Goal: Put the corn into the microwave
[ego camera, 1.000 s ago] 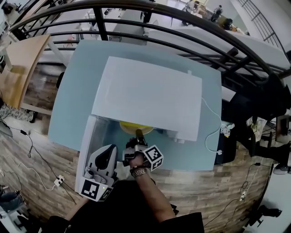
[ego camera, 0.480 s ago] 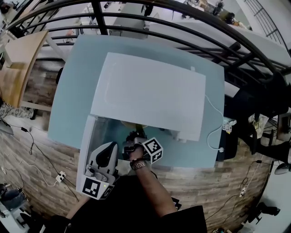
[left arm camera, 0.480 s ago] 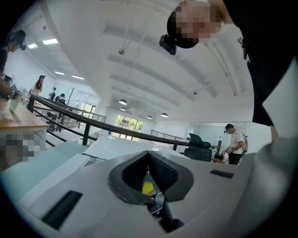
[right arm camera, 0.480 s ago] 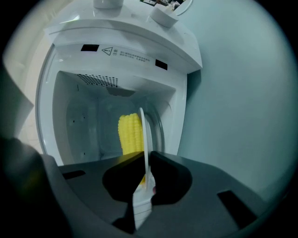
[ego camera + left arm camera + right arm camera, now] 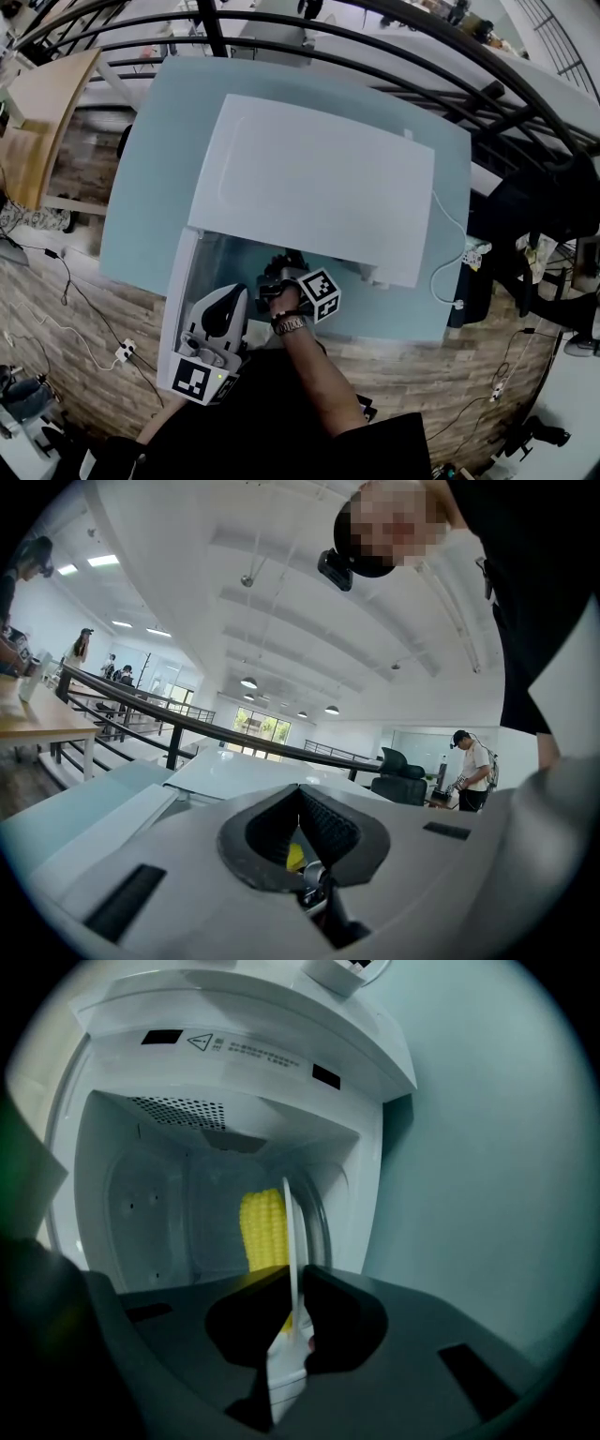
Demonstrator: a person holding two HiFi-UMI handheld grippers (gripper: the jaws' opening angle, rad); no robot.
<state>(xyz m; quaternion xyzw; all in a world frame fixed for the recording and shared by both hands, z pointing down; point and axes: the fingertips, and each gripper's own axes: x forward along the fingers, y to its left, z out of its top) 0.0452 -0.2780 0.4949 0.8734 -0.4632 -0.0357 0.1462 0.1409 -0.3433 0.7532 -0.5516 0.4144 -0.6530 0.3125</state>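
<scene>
The white microwave [image 5: 314, 183] stands on a pale blue table [image 5: 150, 169] with its door [image 5: 187, 281] swung open toward me. My right gripper [image 5: 279, 272] reaches into the cavity, jaw tips hidden under the oven's top edge. In the right gripper view it [image 5: 295, 1279] is shut on the rim of a thin pale plate [image 5: 292, 1232], seen edge-on. The yellow corn [image 5: 262, 1227] lies on that plate inside the cavity [image 5: 159, 1194]. My left gripper [image 5: 225, 309] hovers by the open door, jaws closed and holding nothing [image 5: 300, 794].
A black railing [image 5: 394, 56] runs behind the table. The microwave's white cable [image 5: 450, 253] trails off the right edge. A wooden desk [image 5: 37, 122] stands at far left, and cables lie on the floor [image 5: 84, 328]. A person [image 5: 469, 771] stands far off.
The right gripper has pushed forward into the cavity. The yellow load that showed at the opening a second ago is now hidden under the microwave's top. The left gripper has stayed put.
</scene>
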